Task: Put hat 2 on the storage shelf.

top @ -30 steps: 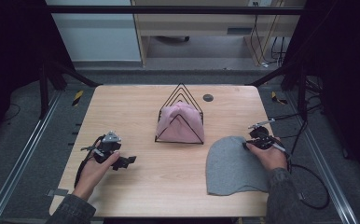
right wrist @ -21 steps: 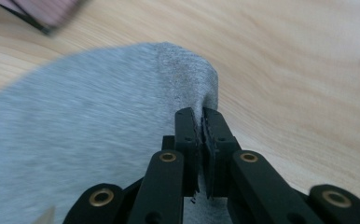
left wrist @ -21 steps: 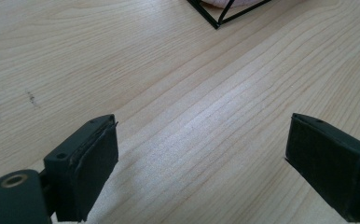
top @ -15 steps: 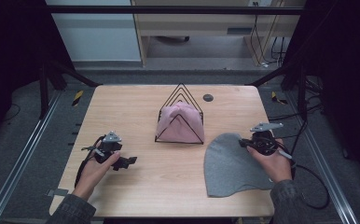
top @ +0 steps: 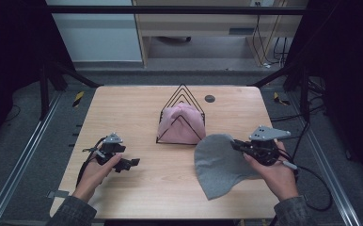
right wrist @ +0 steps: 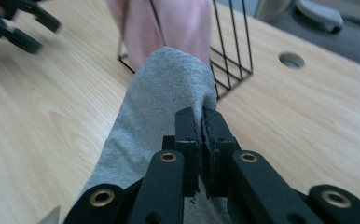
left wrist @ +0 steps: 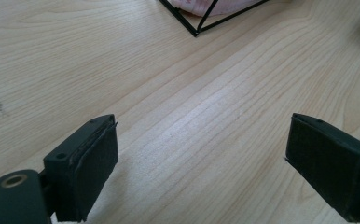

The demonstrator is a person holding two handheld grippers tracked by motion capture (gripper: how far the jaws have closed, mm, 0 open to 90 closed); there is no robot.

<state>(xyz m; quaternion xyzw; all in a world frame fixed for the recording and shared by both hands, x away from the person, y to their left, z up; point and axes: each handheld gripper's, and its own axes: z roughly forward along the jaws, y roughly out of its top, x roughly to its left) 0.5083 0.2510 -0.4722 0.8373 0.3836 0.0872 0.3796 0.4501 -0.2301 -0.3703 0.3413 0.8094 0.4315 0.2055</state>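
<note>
- I am holding my right gripper (top: 240, 145) at the lower right of the high view, its jaws pressed together on an edge of the grey knit hat (top: 219, 165).
- In the right gripper view the right gripper (right wrist: 201, 126) is pinching a raised fold of the grey knit hat (right wrist: 155, 107), which is running up the middle of the frame from the bottom toward the rack.
- The rest of the hat is lying flat on the wooden table (top: 137, 108), spreading toward the lower centre-right of the high view, with its upper edge just beside the rack's lower right corner.
- The black wire rack (top: 182, 113) is standing at the centre of the table, a pink cloth (top: 182, 123) sitting inside it; in the right gripper view the pink cloth (right wrist: 178, 23) is showing at top centre behind the black wire rack (right wrist: 231, 46).
- I am holding my left gripper (top: 131, 163) at the lower left of the high view, well apart from the rack and the hat, low over bare wood.
- In the left gripper view the left gripper (left wrist: 201, 158) is standing with its jaws spread wide, nothing between them but table (left wrist: 192, 102).
- A corner of the black wire rack (left wrist: 199, 21) is showing at the top of that view.
- A round hole (top: 209, 98) is sitting in the tabletop just upper right of the rack.
</note>
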